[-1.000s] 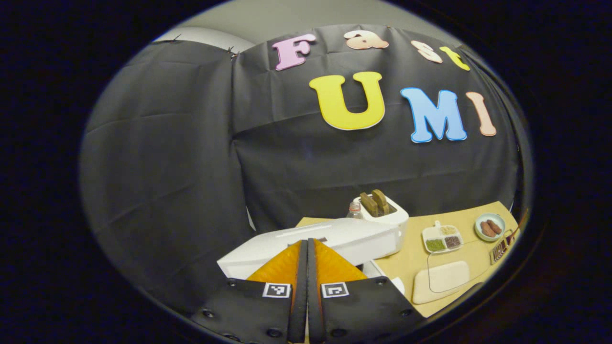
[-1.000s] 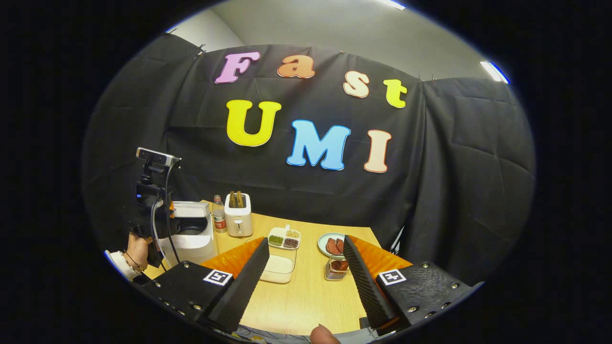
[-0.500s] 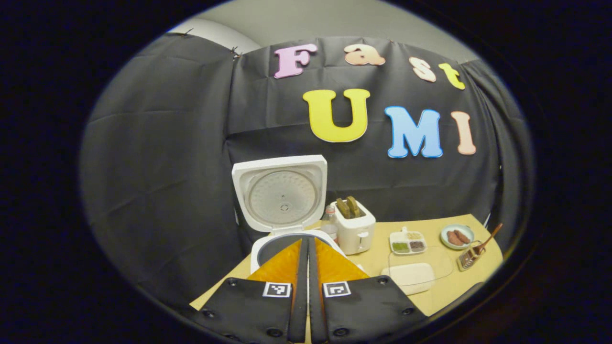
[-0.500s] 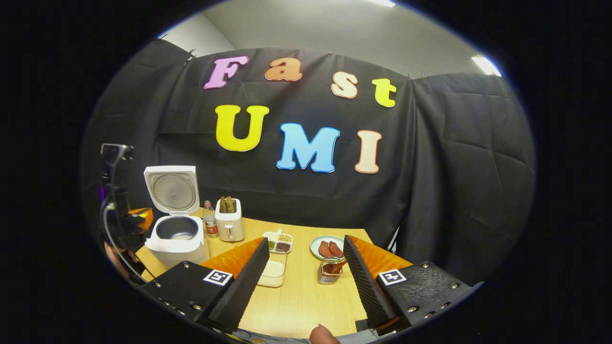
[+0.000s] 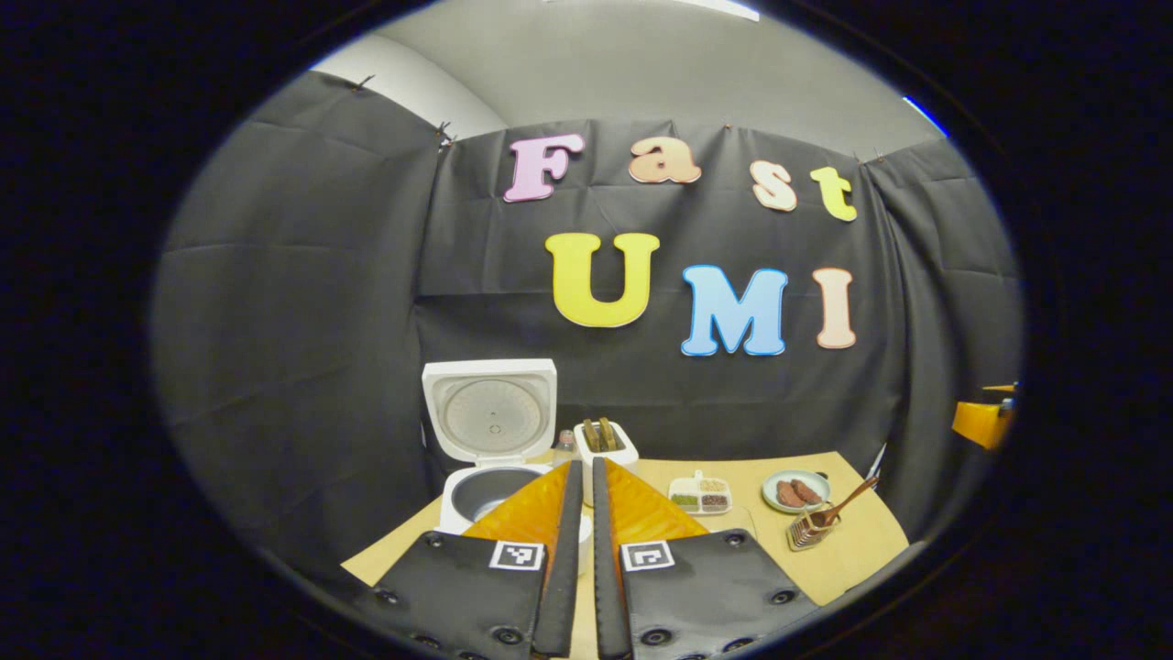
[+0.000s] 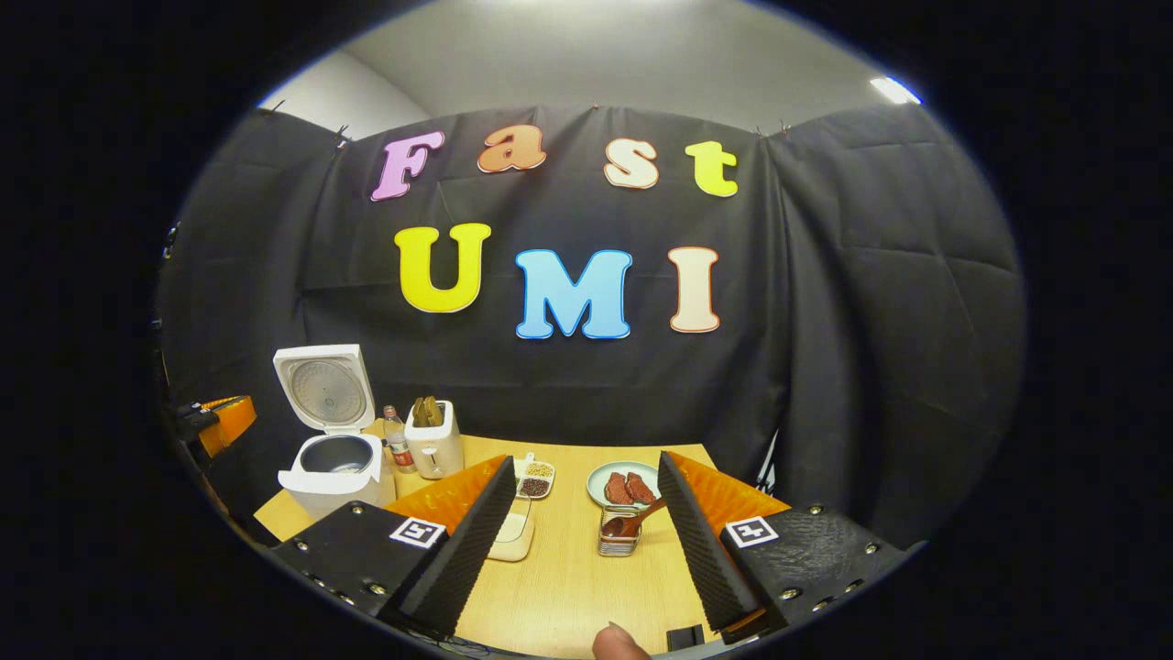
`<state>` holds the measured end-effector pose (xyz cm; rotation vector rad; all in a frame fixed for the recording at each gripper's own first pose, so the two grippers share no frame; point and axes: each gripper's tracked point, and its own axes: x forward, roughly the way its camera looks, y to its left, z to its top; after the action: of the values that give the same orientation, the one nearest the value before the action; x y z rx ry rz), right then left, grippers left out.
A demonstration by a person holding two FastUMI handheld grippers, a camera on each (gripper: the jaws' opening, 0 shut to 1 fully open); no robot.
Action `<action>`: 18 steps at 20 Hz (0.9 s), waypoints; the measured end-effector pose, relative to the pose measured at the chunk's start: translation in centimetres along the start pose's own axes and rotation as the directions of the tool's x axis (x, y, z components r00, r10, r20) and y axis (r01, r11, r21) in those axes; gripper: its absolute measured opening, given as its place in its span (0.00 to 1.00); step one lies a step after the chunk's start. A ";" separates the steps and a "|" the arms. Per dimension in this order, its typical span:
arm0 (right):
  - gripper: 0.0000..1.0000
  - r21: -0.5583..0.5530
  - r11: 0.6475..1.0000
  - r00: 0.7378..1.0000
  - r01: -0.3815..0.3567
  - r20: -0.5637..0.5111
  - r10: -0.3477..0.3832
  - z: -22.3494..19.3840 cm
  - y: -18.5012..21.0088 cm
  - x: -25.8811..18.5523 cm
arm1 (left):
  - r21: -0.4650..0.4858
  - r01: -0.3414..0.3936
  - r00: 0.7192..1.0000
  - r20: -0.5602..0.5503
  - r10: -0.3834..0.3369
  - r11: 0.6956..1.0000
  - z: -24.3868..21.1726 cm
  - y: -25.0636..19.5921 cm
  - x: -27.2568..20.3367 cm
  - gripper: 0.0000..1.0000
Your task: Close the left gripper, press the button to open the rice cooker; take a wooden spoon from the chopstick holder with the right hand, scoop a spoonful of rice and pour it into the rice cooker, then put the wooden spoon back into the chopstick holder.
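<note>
Table [image 6: 586, 577] with rice cooker [image 6: 334, 463], toaster [image 6: 433, 440]

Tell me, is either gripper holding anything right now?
Nothing. The left gripper is shut on air; the right gripper is open, and the wooden spoon sits in its holder.

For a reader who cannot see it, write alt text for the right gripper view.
The right gripper hangs open above a wooden table, framing a chopstick holder with a wooden spoon in it. At the far left stands a white rice cooker, lid raised.

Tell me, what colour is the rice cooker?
White, with a dark inner pot; the rice cooker shows best in the right gripper view.
</note>
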<state>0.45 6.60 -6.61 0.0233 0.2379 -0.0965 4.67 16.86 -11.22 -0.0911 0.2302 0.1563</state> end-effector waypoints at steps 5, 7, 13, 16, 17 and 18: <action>0.95 0.076 0.996 0.997 -0.055 -0.049 0.059 -4.6 -4.6 3.9 | 0.101 -0.060 0.998 0.029 0.057 0.993 1.4 -4.4 -5.4 0.27; 0.95 0.103 0.993 0.995 -0.062 -0.071 0.069 -7.0 -6.3 6.6 | 0.129 -0.077 0.997 0.023 0.075 0.989 1.2 -6.2 -7.4 0.29; 0.98 0.151 0.988 0.980 0.019 -0.200 0.011 -15.7 -10.6 16.2 | 0.098 -0.087 0.996 -0.011 0.089 0.991 1.0 -9.6 -11.5 0.51; 0.97 0.153 0.986 0.960 0.058 -0.279 -0.013 -20.0 -11.7 20.9 | 0.103 -0.110 0.993 -0.022 0.113 0.989 1.3 -9.2 -11.9 0.59; 0.97 0.150 0.986 0.953 0.071 -0.303 -0.022 -21.3 -11.9 22.4 | 0.108 -0.119 0.992 -0.023 0.122 0.987 1.3 -8.8 -12.1 0.62; 0.93 0.160 0.984 0.946 0.077 -0.322 -0.022 -22.1 -11.8 23.7 | 0.111 -0.127 0.991 -0.026 0.131 0.986 1.5 -8.5 -12.2 0.65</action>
<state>17.03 -6.57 -33.82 0.2050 0.5548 -0.1639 -5.31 6.89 -6.28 0.0302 0.2772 0.2707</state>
